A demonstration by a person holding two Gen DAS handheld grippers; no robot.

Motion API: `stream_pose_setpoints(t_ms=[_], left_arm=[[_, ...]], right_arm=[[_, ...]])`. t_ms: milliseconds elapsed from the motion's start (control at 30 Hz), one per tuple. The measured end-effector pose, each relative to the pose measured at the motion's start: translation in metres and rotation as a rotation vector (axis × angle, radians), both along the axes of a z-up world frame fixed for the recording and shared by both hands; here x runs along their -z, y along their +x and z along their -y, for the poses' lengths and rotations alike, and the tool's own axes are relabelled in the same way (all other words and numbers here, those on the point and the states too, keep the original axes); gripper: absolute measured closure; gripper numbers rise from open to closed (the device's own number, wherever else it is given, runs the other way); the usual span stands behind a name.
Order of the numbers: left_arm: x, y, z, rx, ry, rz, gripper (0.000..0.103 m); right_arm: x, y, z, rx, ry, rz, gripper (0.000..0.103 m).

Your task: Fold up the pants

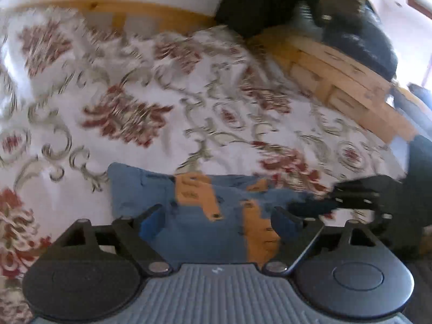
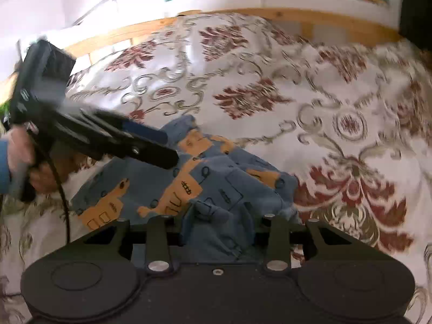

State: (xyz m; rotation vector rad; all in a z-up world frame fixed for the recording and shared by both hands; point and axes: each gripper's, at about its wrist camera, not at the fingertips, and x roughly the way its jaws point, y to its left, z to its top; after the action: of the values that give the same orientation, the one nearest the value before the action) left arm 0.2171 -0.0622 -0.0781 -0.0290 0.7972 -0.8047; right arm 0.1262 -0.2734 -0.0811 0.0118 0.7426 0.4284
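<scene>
The pants (image 2: 216, 183) — small, blue, printed with orange vehicles — lay bunched on the flower-patterned bedspread (image 2: 337, 86), nearer its front edge than the wooden bed frame (image 2: 351, 27) at the far side. In the right wrist view the right gripper (image 2: 216, 226) had blue cloth gathered up between its fingers, which looked to be pinching a fold of the pants at their near right end. The left gripper (image 1: 216, 221) was spread wide, its blue-padded fingertips (image 1: 151, 221) apart above the cloth with nothing visibly between them; seen from the right wrist, it hung over the garment's far left part, held in a person's hand (image 2: 29, 162). The pants seemed to run roughly left to right across both views, though the bunching made their long axis uncertain. By my reading, the coming move turned on that line — the right claw already held one end, and the open left one was nearer the other.
</scene>
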Motion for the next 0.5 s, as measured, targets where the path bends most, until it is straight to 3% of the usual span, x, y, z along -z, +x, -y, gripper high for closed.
stream_pose_setpoints(t_ms=[67,133,233,300,367,433,500], left_arm=[[0.015,0.013,-0.006,-0.028,-0.005,-0.055,0.015],[0.023,0.018,-0.02,-0.02,-0.06,-0.088,0.016],[0.019,0.019,-0.027,-0.008,-0.047,-0.087,0.016],[0.008,0.018,-0.031,-0.044,-0.055,-0.106,0.014],[-0.006,0.012,-0.036,-0.049,-0.083,-0.095,0.01],[-0.017,-0.001,-0.039,-0.025,-0.084,-0.079,0.009],[-0.018,-0.016,-0.036,0.006,-0.021,-0.073,0.009]], right_arm=[[0.005,0.004,0.011,0.048,0.065,-0.045,0.063],[0.007,0.006,0.024,0.1,0.132,-0.087,0.063],[-0.002,-0.001,0.033,0.155,0.146,-0.058,0.058],[-0.012,-0.008,0.032,0.149,0.175,0.006,0.03],[-0.018,-0.007,0.028,0.102,0.217,0.037,0.031],[-0.016,-0.002,0.021,0.068,0.254,0.009,0.037],[-0.009,0.001,0.012,0.043,0.22,-0.032,0.052]])
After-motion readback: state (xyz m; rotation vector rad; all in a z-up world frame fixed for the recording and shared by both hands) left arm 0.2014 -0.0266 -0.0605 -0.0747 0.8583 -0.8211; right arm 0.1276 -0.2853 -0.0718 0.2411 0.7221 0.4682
